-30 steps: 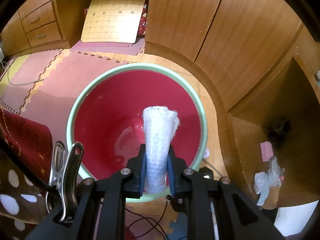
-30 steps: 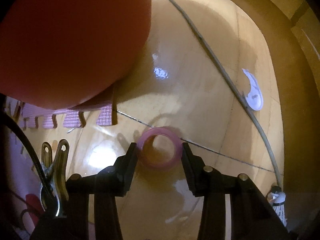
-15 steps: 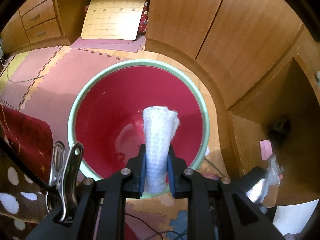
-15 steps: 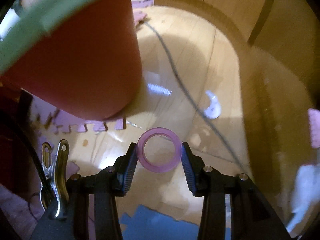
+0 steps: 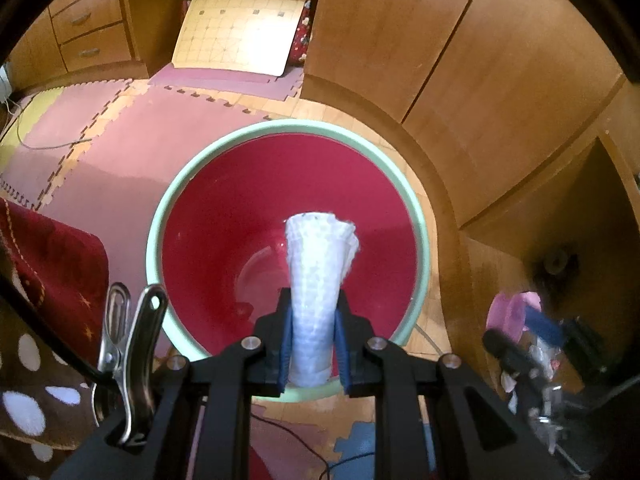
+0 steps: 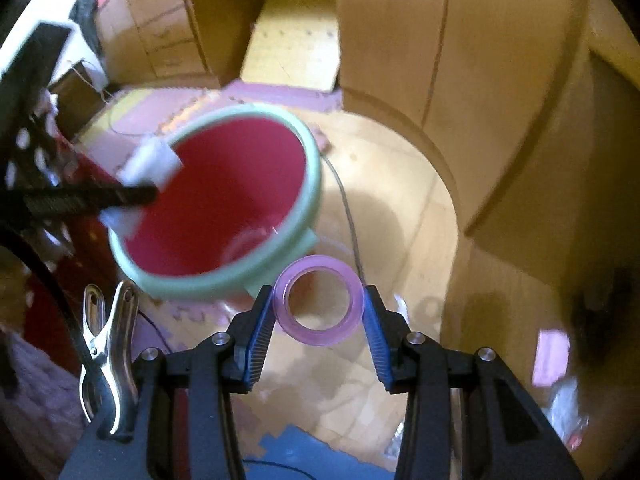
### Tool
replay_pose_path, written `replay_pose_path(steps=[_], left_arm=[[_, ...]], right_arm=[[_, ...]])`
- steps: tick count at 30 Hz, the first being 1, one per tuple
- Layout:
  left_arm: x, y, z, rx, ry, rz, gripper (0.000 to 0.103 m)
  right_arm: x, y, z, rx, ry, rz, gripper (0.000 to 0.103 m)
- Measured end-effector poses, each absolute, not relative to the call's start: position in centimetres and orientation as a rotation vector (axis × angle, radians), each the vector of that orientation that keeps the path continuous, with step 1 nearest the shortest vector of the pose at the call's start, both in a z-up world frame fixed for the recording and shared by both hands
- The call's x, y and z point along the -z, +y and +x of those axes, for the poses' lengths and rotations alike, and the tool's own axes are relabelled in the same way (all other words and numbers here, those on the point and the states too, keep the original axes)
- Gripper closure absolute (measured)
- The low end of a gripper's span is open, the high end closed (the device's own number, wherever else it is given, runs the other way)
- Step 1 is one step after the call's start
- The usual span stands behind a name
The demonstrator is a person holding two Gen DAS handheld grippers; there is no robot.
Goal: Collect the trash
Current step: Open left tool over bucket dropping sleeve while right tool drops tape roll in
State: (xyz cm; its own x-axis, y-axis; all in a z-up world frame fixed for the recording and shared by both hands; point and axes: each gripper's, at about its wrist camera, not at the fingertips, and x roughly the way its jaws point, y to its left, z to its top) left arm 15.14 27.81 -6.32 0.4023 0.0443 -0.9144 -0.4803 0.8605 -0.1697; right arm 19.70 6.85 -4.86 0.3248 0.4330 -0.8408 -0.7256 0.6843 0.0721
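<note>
A red bin with a pale green rim stands on the floor. My left gripper is shut on a white rolled wad of paper, held upright above the bin's mouth. The right wrist view shows that wad at the bin's left rim. My right gripper is shut on a pink plastic ring, pinched by its outer sides, raised beside the bin's near right rim. In the left wrist view the right gripper shows blurred at the right with the ring.
Wooden cabinets wall the far and right sides. Pink foam mats cover the floor to the left, a red blanket lies at the near left. A cable runs past the bin. A pink slip and clear wrappers lie at the right.
My right gripper has risen from the floor with the pink ring, up beside the bin, so the bin's mouth now shows in its view. The left gripper stayed over the bin with the wad.
</note>
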Motion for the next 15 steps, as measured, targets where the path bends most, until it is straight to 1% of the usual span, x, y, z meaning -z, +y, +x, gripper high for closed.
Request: replay_pose_path(steps=[6, 9, 13, 15], left_arm=[[8.1, 28.1, 15.3, -0.34, 1.165, -0.443, 0.084], [8.9, 28.2, 15.4, -0.343, 1.188, -0.446, 0.083], [9.9, 28.4, 15.5, -0.34, 1.203, -0.446, 0.083], [10.5, 28.4, 15.7, -0.318, 1.222, -0.46, 0.08]], right_arm=[[4.2, 9.6, 19.7, -0.824, 0.928, -0.324, 0.059], [5.3, 10.1, 19.4, -0.828, 0.916, -0.32, 0.059], [6.9, 10.6, 20.1, -0.836, 0.958, -0.315, 0.059], [7.1, 11.0, 20.3, -0.843, 0.969, -0.307, 0.059]])
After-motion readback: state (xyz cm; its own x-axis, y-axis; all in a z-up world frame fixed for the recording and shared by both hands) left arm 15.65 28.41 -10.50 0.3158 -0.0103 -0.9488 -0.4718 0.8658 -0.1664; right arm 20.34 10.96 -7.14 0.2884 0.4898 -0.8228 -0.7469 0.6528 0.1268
